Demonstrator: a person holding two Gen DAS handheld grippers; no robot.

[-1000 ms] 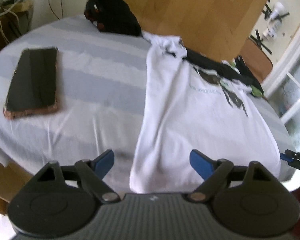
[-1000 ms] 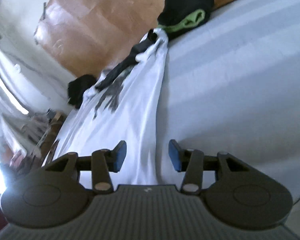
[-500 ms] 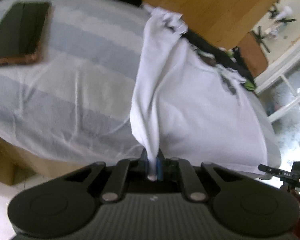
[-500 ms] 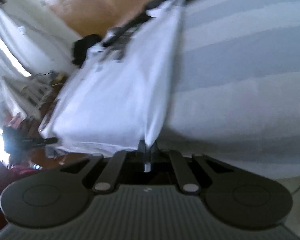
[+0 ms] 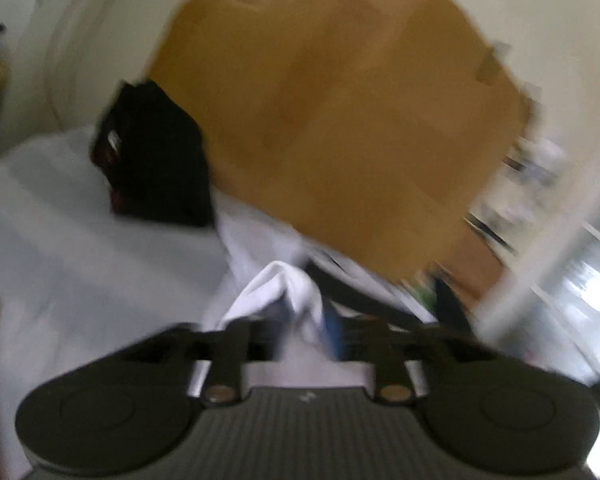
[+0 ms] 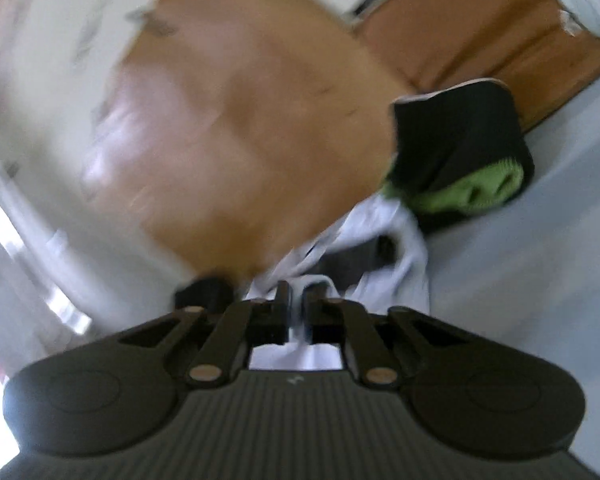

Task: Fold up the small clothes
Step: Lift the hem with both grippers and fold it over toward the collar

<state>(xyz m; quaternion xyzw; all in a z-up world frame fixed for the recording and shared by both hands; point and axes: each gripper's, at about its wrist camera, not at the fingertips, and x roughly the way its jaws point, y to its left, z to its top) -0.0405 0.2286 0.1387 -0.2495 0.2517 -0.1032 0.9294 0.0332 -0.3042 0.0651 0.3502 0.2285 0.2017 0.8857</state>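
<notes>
We are carrying the near hem of the white shirt [image 5: 288, 292] up to its collar end at the far edge of the striped table [image 5: 40, 248], so both corners should land level and square before we let go. The left tool [image 5: 304, 328] and right tool [image 6: 296, 312] have just been opening, cloth between the fingers, though blur hides whether they grip it. Both tools point slightly downward, side by side.

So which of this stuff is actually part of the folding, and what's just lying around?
Part of the job:
- white T-shirt, between both grippers' fingers
- left gripper
- right gripper

Lying about:
- black garment
- black-and-green garment
- cardboard
</notes>
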